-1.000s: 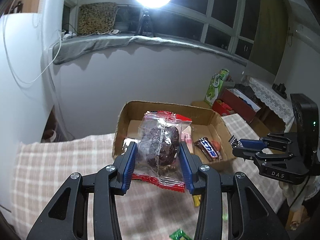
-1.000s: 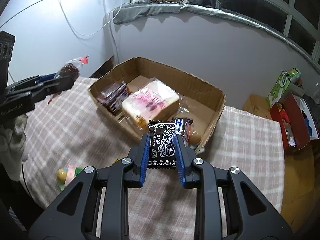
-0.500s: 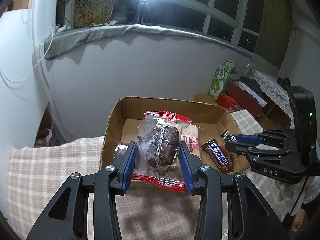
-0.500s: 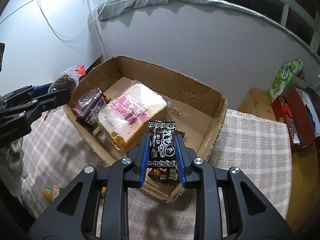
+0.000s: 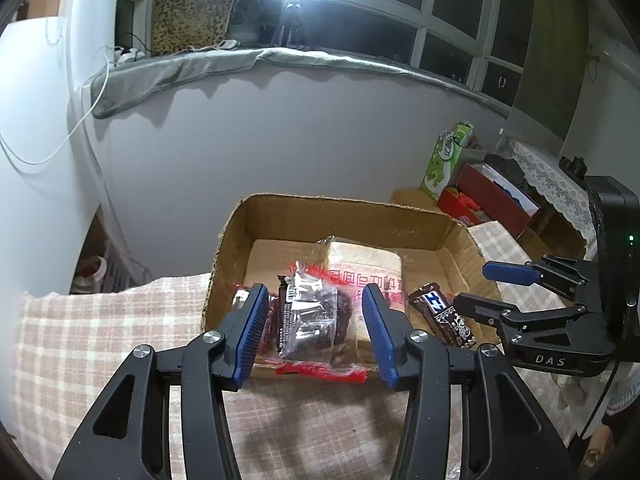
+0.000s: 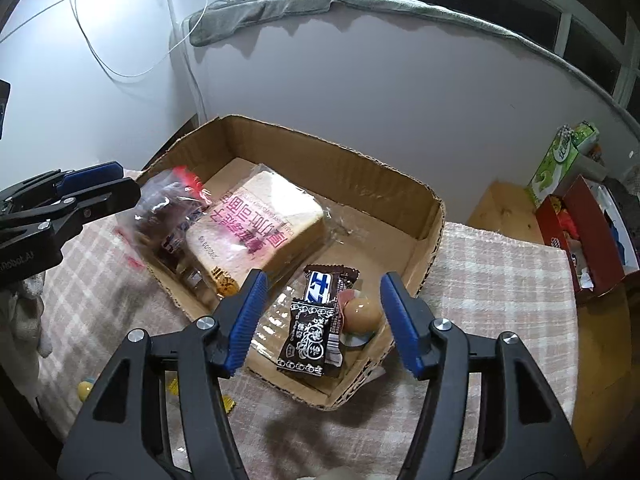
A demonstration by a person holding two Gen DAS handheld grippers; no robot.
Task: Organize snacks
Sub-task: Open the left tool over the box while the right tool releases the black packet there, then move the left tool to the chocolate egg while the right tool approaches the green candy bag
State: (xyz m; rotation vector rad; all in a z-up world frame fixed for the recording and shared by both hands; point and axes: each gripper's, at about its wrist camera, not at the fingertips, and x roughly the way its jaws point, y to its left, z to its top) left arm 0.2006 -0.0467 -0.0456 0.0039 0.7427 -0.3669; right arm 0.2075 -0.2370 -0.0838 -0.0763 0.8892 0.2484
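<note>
A shallow cardboard box (image 5: 340, 216) (image 6: 352, 176) stands on the checked cloth. My left gripper (image 5: 316, 336) is open above the box's near-left edge; the clear red-edged packet of dark cake (image 5: 312, 320) (image 6: 164, 216) lies loose between its fingers, over the box rim. My right gripper (image 6: 320, 320) is open above the box's near-right corner; the black snack packet (image 6: 312, 336) lies in the box below it, beside a blue-white chocolate bar (image 6: 324, 280) (image 5: 434, 304) and a round brown ball (image 6: 360, 312). A wrapped bread loaf (image 6: 256, 232) fills the middle.
A checked cloth (image 6: 500, 264) covers the table. Small sweets (image 6: 86, 388) lie on it at the near left. A green carton (image 5: 446, 160) and a red box (image 5: 492, 196) stand on a wooden stand at the right. The wall rises close behind the box.
Both grippers moved forward over the box and opened. The cake packet dropped from the left jaws onto the box's left edge; the black packet dropped from the right jaws into the box.
</note>
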